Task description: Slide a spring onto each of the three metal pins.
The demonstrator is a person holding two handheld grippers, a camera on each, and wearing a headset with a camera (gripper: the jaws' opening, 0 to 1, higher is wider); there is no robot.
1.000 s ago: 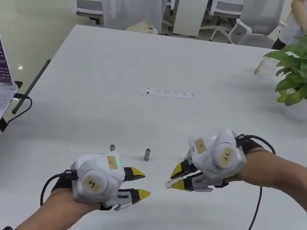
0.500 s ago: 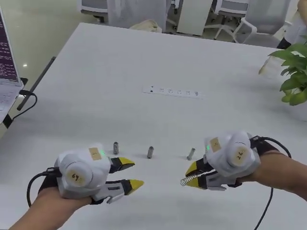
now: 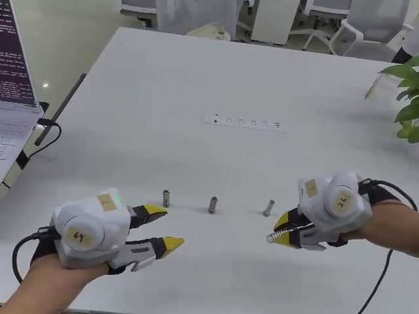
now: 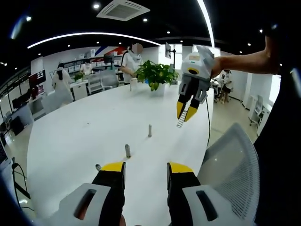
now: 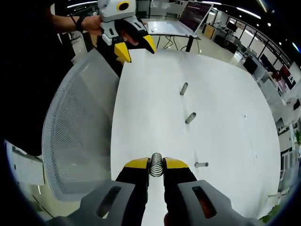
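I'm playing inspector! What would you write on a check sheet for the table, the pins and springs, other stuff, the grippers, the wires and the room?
Surface: white table, plain and pale.
Job's things: left pin, middle pin and right pin sit in a row; too small to tell whether any already wears a spring. One spring is being held.
Clutter: power strip beyond the pins; laptop off the left side.
Grippers: left gripper open, holding nothing; right gripper shut on the spring.
Cables: left cable and right cable, one black lead trailing from each gripper.
Surroundings: plant on the right; office chairs past the far end.
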